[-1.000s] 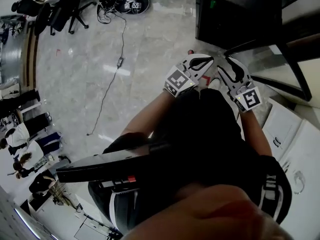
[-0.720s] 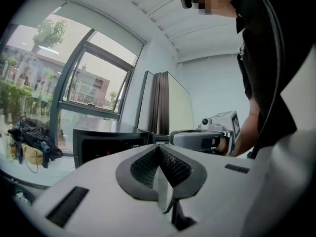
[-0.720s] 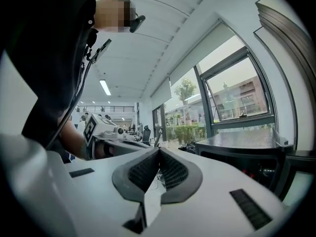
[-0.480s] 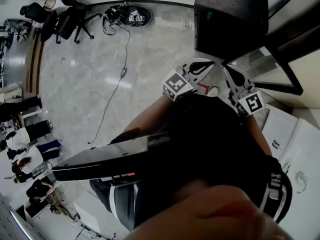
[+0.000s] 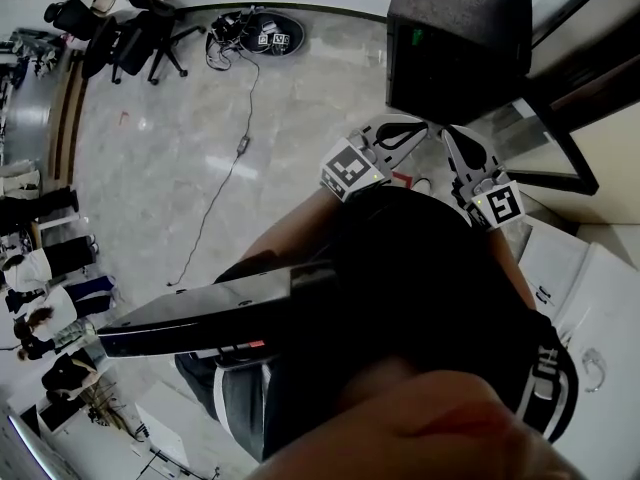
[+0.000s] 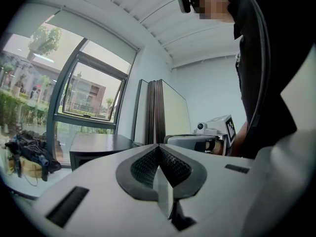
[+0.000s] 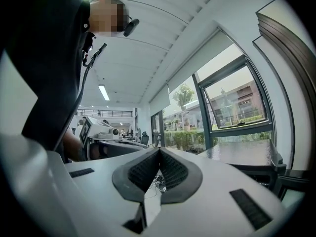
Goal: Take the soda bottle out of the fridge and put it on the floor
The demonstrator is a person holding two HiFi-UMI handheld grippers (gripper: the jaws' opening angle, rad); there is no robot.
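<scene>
No soda bottle shows in any view. A black box-shaped cabinet [image 5: 460,38] stands on the pale marble floor [image 5: 290,118] at the upper right of the head view; I cannot tell whether it is the fridge. Both grippers are held side by side close to the person's body, pointing toward that cabinet. My left gripper [image 5: 408,128] is shut with nothing in it, its pads meeting [image 6: 159,148]. My right gripper [image 5: 452,136] is likewise shut and empty [image 7: 159,151]. Each gripper view shows the other gripper: the right one [image 6: 217,132] and the left one [image 7: 101,130].
A dark window frame [image 5: 565,158] and white panels [image 5: 590,308] lie to the right. A cable [image 5: 225,168] runs across the floor to a round base [image 5: 265,23]. Office chairs [image 5: 130,28] stand at the far left, and people [image 5: 40,268] along the left edge.
Both grippers have moved a little up the head view, closer to the black cabinet. The right gripper's jaws have closed together.
</scene>
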